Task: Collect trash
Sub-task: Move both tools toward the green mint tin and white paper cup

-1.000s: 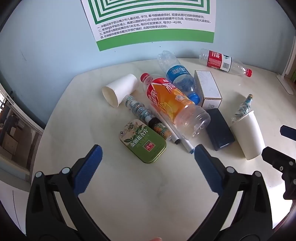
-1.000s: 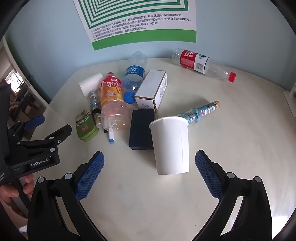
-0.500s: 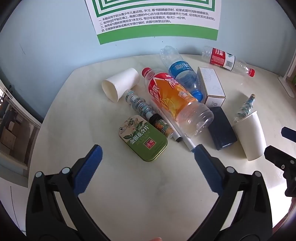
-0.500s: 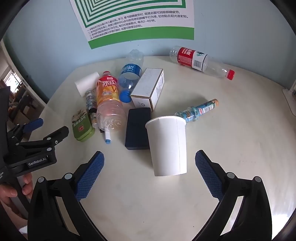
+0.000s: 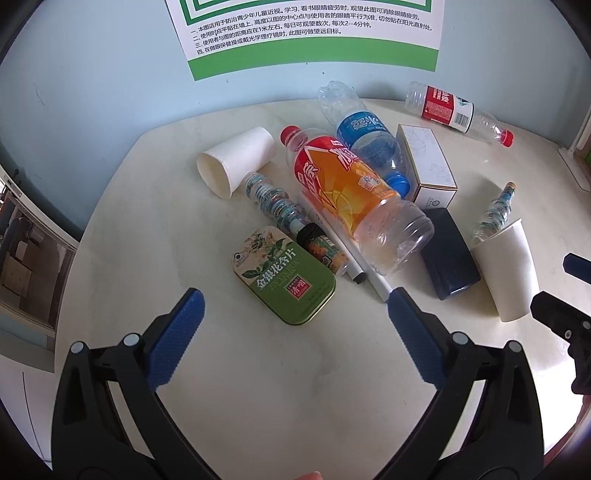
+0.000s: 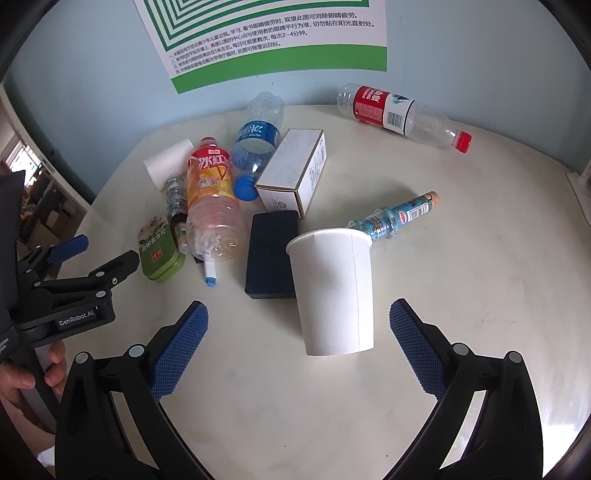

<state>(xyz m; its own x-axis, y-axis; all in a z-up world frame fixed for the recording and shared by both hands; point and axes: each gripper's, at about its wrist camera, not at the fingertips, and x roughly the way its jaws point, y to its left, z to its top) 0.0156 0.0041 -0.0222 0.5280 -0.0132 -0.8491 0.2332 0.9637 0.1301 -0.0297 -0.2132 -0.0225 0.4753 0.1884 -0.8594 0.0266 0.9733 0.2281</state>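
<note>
Trash lies on a round cream table (image 5: 129,258). My left gripper (image 5: 293,295) is open and empty, just short of a green tin (image 5: 284,275). Beyond it lie an orange drink bottle (image 5: 354,195), a blue-label bottle (image 5: 365,140), a paper cup on its side (image 5: 236,158) and a small crushed bottle (image 5: 275,201). My right gripper (image 6: 297,308) is open and empty, with a white paper cup (image 6: 334,288) lying on its side between and just beyond its fingertips. A dark blue case (image 6: 273,243) lies left of that cup.
A white carton (image 6: 295,171), a red-label bottle (image 6: 399,110) at the back right and a thin blue tube bottle (image 6: 395,216) also lie on the table. Pens (image 5: 354,254) lie under the orange bottle. A green poster (image 5: 306,33) hangs on the blue wall behind.
Both grippers have moved forward toward the trash. The green tin and the white cup now sit closer to the fingertips. Nothing on the table has moved.
</note>
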